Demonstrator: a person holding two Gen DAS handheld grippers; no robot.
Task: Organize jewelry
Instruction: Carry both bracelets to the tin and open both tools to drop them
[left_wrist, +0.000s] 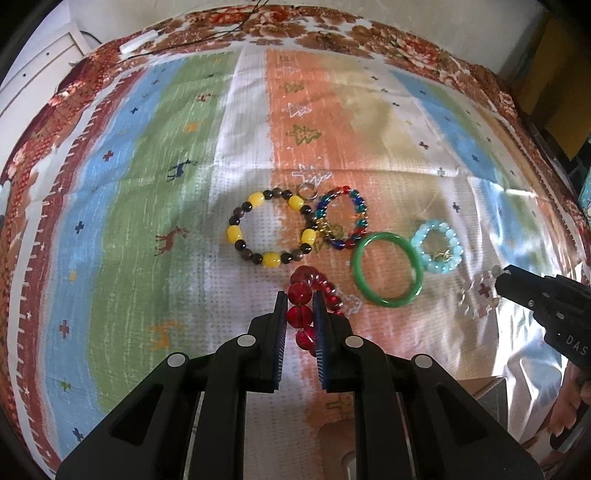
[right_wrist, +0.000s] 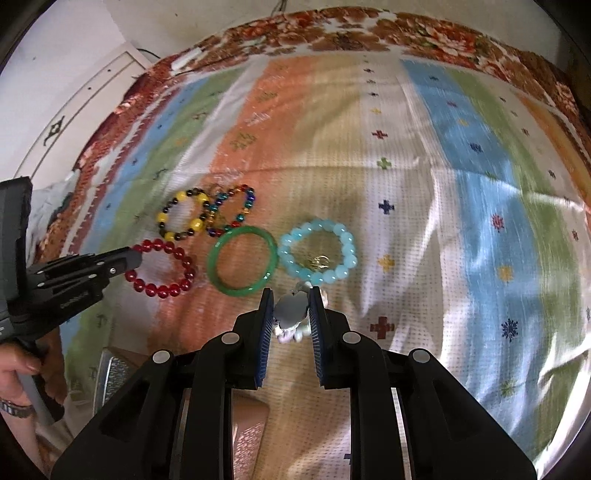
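I see a striped patterned cloth (left_wrist: 155, 155) w/ floral border, glare at right; white cabinet (left_wrist: 33, 70) upper left, pale wall behind.

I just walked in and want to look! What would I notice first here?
Probably the colourful bracelets on the striped cloth: a smooth green bangle lies in the middle, beside a pale blue bead bracelet. The left gripper pinches a red bead bracelet, and the right gripper pinches a clear bead bracelet.

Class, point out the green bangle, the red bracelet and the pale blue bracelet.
green bangle (right_wrist: 218, 278): right wrist view, near left rim.
red bracelet (right_wrist: 186, 261): right wrist view, a bead on its right side.
pale blue bracelet (left_wrist: 451, 237): left wrist view, a right-hand bead.
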